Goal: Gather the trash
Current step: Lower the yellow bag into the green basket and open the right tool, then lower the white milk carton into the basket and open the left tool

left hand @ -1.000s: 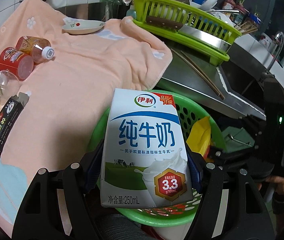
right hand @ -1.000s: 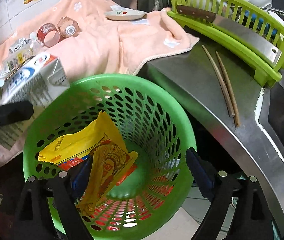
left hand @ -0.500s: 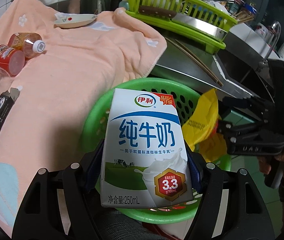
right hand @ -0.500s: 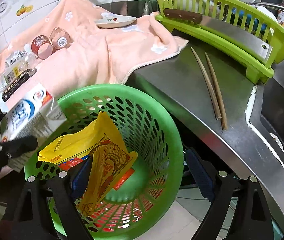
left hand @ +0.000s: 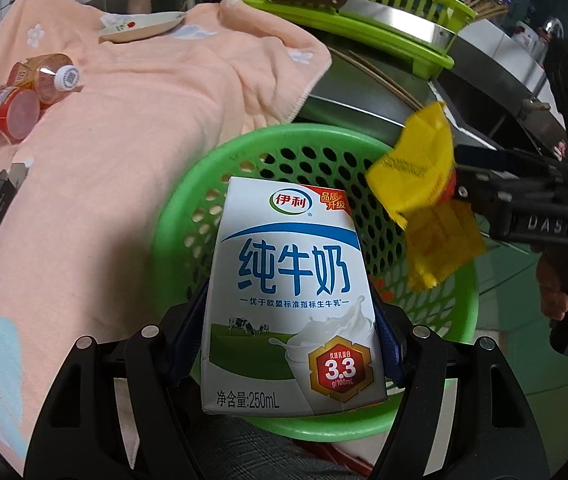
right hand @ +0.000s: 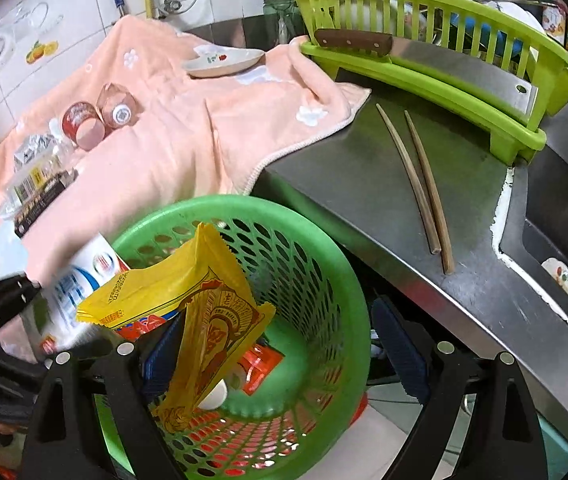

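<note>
Over the round green perforated plastic basket (left hand: 463, 304), my left hand-held gripper (left hand: 289, 334) clamps the stiff, light white-and-blue milk carton (left hand: 289, 300) by its flat sides, while my right hand-held gripper (right hand: 280, 344), spread wide, apparently lets the limp, crinkly yellow snack wrapper (right hand: 204, 320) hang against one finger.

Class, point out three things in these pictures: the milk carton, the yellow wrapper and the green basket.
milk carton (left hand: 291, 280), left wrist view, on its printed front face.
yellow wrapper (right hand: 212, 320), right wrist view, on its front panel.
green basket (right hand: 323, 280), right wrist view, on its perforated inner wall.
</note>
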The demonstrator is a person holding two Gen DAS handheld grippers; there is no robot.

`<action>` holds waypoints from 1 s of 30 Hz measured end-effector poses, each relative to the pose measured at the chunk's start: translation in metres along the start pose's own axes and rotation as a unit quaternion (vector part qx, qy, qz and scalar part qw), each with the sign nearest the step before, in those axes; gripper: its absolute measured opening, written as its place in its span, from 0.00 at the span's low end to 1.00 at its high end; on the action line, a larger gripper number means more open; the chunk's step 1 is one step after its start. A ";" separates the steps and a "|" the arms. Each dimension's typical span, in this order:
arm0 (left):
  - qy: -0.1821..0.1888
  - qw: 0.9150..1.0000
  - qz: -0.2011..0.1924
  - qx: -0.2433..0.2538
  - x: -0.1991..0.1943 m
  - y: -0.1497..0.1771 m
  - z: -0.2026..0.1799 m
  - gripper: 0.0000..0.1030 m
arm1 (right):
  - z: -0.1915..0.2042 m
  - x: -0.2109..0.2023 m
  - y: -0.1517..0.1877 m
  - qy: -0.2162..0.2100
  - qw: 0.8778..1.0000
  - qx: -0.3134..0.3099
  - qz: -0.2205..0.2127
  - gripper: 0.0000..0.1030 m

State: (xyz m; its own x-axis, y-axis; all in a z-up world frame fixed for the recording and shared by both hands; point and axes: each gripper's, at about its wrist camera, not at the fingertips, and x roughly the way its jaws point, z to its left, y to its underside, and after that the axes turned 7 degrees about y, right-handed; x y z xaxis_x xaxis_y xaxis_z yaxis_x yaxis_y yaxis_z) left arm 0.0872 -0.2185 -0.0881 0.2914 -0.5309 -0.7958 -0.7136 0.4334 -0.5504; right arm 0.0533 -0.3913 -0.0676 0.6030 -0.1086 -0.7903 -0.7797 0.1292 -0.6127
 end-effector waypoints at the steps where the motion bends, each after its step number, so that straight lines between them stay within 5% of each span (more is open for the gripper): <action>1: 0.003 1.000 0.002 0.002 0.001 0.001 -0.001 0.69 | 0.001 0.000 -0.001 -0.001 1.000 0.001 0.000 0.83; 14: 0.046 0.999 -0.007 -0.023 -0.007 -0.001 0.001 0.69 | 0.022 0.014 0.010 0.022 0.998 -0.056 0.013 0.83; 30: 0.035 0.999 0.001 -0.031 0.008 -0.013 0.014 0.70 | 0.019 0.007 0.012 0.025 0.998 -0.057 0.009 0.83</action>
State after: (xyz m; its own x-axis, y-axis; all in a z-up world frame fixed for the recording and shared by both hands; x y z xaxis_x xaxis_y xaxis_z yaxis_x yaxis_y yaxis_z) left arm 0.1082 -0.2184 -0.0906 0.2453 -0.5809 -0.7761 -0.7532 0.3898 -0.5298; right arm 0.0512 -0.3717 -0.0801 0.5822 -0.1573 -0.7977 -0.8059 0.0181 -0.5918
